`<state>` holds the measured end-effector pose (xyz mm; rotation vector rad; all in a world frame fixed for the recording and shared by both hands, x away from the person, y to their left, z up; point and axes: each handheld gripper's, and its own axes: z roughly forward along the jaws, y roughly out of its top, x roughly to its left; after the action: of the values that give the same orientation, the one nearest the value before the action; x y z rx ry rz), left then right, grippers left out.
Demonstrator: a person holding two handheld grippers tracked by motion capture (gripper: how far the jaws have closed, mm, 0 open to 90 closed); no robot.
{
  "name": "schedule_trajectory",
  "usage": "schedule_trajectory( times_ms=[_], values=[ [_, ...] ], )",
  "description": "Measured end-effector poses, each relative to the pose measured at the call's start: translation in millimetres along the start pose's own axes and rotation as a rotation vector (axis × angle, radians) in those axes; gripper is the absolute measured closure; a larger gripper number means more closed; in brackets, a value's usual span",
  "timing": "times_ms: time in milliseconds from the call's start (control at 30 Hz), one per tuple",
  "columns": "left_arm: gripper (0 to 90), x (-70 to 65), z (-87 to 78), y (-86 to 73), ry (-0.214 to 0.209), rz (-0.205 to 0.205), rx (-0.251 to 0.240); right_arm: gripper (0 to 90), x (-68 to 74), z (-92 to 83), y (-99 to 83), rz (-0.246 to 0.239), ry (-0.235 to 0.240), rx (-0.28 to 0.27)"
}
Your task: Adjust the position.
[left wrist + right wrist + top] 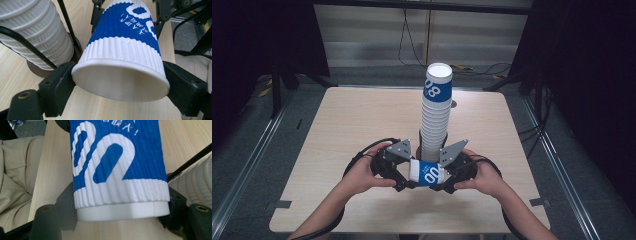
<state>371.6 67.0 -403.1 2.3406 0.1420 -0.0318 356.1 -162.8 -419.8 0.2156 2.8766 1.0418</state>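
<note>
Cup: 1 blue-and-white ribbed paper cup (426,173) lies sideways just above the light wooden surface (362,120), before the tall white cup stack (435,112).
Left hand-held gripper (408,179): clamped on its rim end.
Right hand-held gripper (443,181): clamped on its base end.

The blue band of the paper cup (428,175) held on its side carries two large white zeros, "00", with a line of small white Chinese characters beside them, too small to read. The top cup of the stack (435,117) reads "08" sideways.

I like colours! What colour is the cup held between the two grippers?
The cup is blue and white, with ribbed sides; the right gripper view shows it best.
</note>
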Motion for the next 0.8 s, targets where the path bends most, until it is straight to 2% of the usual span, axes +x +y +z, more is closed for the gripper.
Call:
schedule_trajectory(
  times_ms=[267,400,433,500,800],
  values=[
    [15.7,-0.9,0.9,4.5,0.019,0.018,0.013,29.5,-1.2,2.0,-0.8,0.006,-0.009,0.023],
    [15.7,-1.2,2.4,6.1,0.02,0.021,0.03,29.3,0.1,3.8,1.0,0.015,-0.011,0.058],
    [15.7,-1.3,2.7,6.4,0.022,0.023,0.031,29.1,-0.5,4.4,1.2,-0.001,-0.018,0.06],
    [15.7,-2.0,3.1,6.5,0.024,0.02,0.03,29.0,0.4,4.8,1.6,0.012,-0.015,0.072],
    [15.8,-1.9,1.6,9.2,0.028,0.021,0.014,29.2,1.1,10.7,-0.8,0.005,-0.028,0.091]
  ],
)
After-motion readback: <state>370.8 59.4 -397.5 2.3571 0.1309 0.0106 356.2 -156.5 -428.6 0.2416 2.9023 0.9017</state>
